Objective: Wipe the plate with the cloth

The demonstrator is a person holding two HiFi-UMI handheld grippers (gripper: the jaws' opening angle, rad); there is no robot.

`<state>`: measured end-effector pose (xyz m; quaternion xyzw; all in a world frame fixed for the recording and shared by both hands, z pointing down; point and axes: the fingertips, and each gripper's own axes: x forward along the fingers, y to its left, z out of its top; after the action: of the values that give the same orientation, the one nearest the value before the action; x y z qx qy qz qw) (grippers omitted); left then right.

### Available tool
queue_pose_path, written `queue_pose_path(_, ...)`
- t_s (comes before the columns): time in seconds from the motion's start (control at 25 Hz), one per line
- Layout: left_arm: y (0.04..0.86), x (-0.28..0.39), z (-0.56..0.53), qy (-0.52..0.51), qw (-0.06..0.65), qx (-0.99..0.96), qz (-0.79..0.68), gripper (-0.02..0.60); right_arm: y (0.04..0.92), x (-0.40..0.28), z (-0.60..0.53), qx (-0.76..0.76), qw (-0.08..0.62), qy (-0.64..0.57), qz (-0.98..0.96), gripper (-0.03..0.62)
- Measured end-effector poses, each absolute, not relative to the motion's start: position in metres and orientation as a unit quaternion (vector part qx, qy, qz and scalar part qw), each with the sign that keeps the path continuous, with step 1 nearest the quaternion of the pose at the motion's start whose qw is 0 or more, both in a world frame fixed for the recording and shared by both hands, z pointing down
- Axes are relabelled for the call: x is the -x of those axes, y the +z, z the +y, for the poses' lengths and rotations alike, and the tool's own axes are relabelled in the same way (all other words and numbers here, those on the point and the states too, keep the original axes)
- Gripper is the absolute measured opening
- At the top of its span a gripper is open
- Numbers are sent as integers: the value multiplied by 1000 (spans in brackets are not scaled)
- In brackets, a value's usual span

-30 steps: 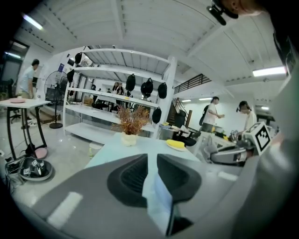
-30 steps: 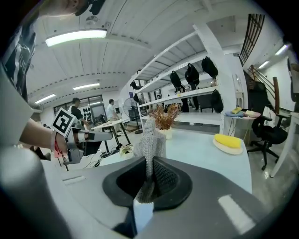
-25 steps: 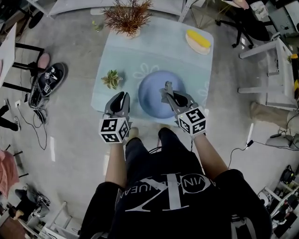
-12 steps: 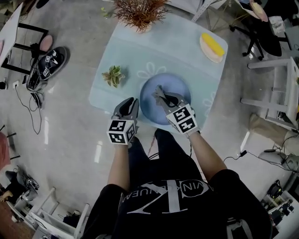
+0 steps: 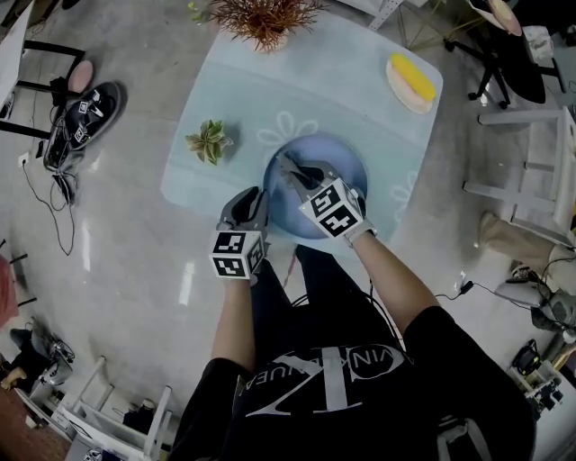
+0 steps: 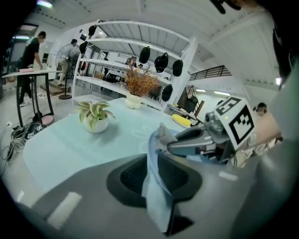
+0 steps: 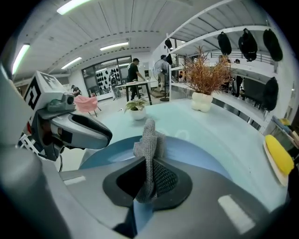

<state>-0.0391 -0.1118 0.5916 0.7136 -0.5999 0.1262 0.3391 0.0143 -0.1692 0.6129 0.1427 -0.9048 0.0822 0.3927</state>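
Note:
A round blue plate point(image 5: 335, 155) lies at the near side of the pale blue table point(image 5: 360, 72). My left gripper point(image 5: 252, 198) is shut on the plate's near-left rim; in the left gripper view that rim point(image 6: 156, 196) runs edge-on between the jaws. My right gripper point(image 5: 292, 171) hangs over the plate's left half, shut on a grey knitted cloth point(image 7: 149, 140). The cloth stands up from the jaws above the plate's surface point(image 7: 201, 158). The left gripper view also shows the right gripper point(image 6: 196, 142) with the cloth point(image 6: 162, 133) at its tip.
A small green potted plant point(image 5: 209, 142) stands left of the plate. A dried russet plant in a white pot point(image 5: 265, 18) is at the far edge, and a yellow thing on a dish point(image 5: 411, 83) at the far right corner. Shoes point(image 5: 81, 122) and cables lie on the floor at left.
My right gripper has carried the cloth leftward across the plate. The left gripper has kept its hold at the near-left rim.

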Motion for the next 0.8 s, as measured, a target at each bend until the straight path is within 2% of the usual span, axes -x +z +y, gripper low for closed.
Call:
queue_pose_path(0.44,605,37,-106,131,347,-708,-601,0,633,-11,-198,-161,430,34,-888,29)
queue_pose_path(0.8,603,32,-103,144,346,-707,-600,0,634,-58,-228,-238,474,36,-847,26)
